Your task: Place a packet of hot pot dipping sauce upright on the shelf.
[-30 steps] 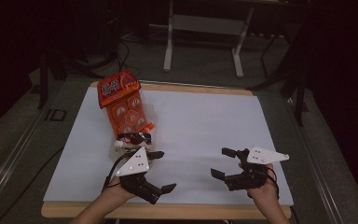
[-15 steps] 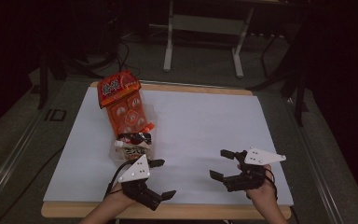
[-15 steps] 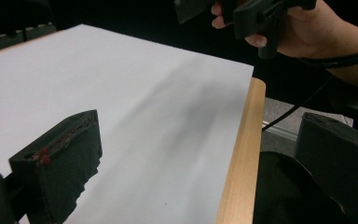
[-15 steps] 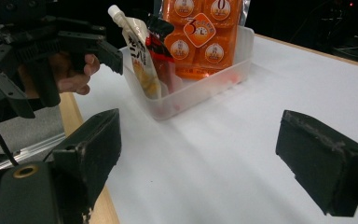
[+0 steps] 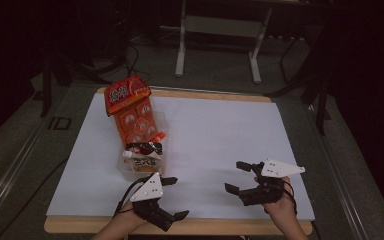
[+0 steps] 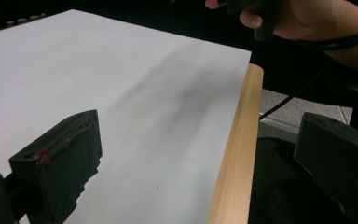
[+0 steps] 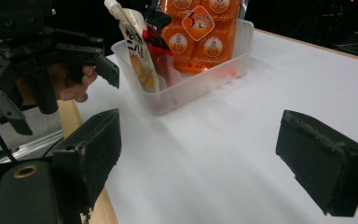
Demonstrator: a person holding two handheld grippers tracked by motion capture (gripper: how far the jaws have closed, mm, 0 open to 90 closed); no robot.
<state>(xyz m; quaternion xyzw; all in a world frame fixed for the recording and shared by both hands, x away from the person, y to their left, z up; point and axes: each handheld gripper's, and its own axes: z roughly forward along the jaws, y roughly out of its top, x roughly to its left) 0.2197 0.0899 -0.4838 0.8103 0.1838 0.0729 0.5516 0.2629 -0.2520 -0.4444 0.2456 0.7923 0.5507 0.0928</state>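
- Clear plastic bin (image 5: 130, 170) sat at the left of the white sheet (image 5: 215, 135), packed: tall orange snack bags (image 5: 132, 107) leaning out the far end, a spouted pouch (image 5: 142, 161) at the near end. Contents looked unchanged against the earlier frames.
- Left gripper (image 5: 172, 197) had pulled back from just beside the bin's near end toward the table's front edge (image 5: 80, 226); jaws apart, nothing between them.
- Left gripper view: its jaws straddled the wooden edge (image 6: 235, 154), facing away from the bin.
- Right gripper (image 5: 236, 176) barely shifted, slightly nearer the front; jaws apart, empty, well apart from the bin.
- Right gripper view looked across bare sheet at the bin (image 7: 200, 77) and pouch (image 7: 137, 46).
- Read: both hands clear, nothing held. Looked like a retreat or reset, not a grasp; any pick from the bin not yet started.
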